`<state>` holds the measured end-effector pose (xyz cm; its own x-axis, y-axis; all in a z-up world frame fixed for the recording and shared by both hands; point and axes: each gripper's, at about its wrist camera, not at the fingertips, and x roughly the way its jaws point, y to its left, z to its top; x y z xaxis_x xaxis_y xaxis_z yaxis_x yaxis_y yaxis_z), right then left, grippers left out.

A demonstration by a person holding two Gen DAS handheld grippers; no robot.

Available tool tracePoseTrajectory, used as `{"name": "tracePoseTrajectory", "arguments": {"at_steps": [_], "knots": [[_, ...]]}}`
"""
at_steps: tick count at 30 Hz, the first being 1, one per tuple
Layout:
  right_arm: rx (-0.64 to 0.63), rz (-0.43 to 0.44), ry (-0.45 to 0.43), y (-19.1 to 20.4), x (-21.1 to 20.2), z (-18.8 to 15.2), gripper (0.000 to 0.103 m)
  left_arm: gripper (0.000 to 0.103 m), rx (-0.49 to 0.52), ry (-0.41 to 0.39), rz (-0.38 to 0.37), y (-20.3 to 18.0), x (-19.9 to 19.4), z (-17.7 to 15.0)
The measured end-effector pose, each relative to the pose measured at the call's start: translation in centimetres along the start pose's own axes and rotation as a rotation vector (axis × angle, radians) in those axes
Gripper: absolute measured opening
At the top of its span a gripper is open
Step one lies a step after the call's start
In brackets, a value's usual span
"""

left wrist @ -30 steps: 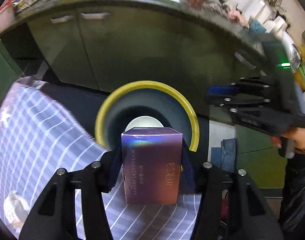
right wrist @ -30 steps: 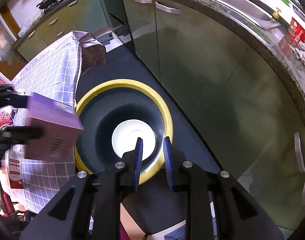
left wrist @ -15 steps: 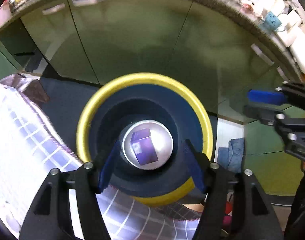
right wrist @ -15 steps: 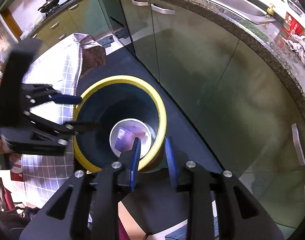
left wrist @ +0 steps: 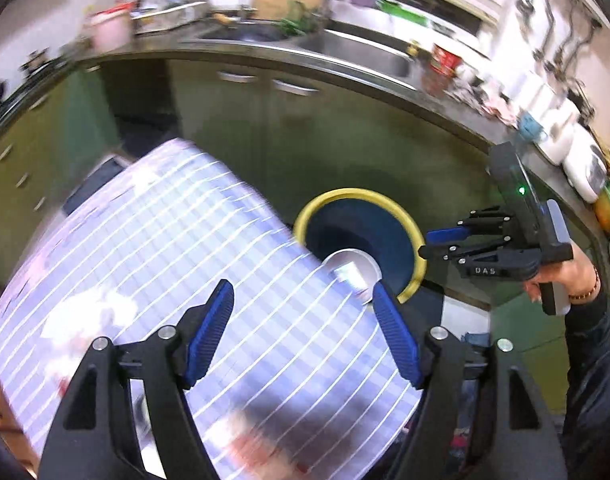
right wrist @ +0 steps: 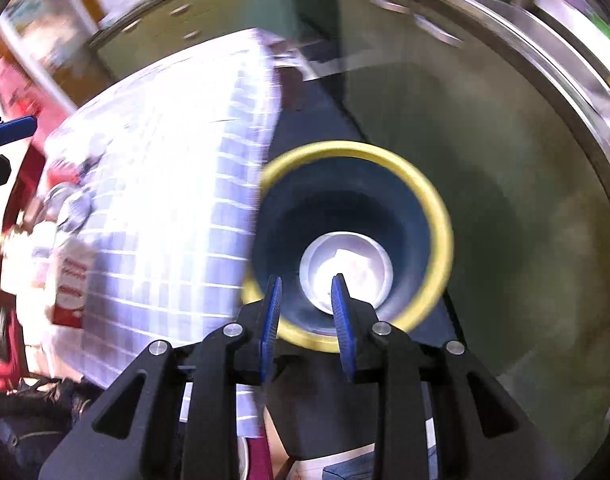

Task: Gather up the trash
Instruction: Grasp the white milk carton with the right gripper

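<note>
My left gripper (left wrist: 303, 330) has just been opening and hangs wide and empty above the checked tablecloth (left wrist: 177, 264) – the box (left wrist: 351, 274) lies at the bottom of the yellow-rimmed bin (left wrist: 401, 210) – while my right gripper (right wrist: 305, 312) hovers over it, slightly parted, holding nothing.

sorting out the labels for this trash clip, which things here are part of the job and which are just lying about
Part of the job:
- yellow-rimmed bin
- box in the bin
- left gripper, open and empty, its fingers having just spread
- right gripper, empty
- scraps on the table, too blurred to identify

Just lying about:
- checked tablecloth
- sink
- green cabinets
- red can
</note>
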<state>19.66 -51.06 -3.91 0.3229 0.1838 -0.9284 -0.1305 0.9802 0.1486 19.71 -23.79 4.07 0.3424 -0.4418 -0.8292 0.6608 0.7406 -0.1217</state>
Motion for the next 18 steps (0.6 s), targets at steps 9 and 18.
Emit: {"name": "tracePoseTrajectory", "arguments": {"at_steps": [9, 18], "knots": [[-0.105, 0.297, 0.163, 14.2, 2.3, 2.4, 0.042, 0.070, -0.142, 0.012, 0.127, 6.2, -5.5, -9.1], [-0.138, 0.310, 0.326, 25.2, 4.9, 2.0, 0.048, 0.071, -0.253, 0.018, 0.206, 10.3, -9.3, -15.3]]}}
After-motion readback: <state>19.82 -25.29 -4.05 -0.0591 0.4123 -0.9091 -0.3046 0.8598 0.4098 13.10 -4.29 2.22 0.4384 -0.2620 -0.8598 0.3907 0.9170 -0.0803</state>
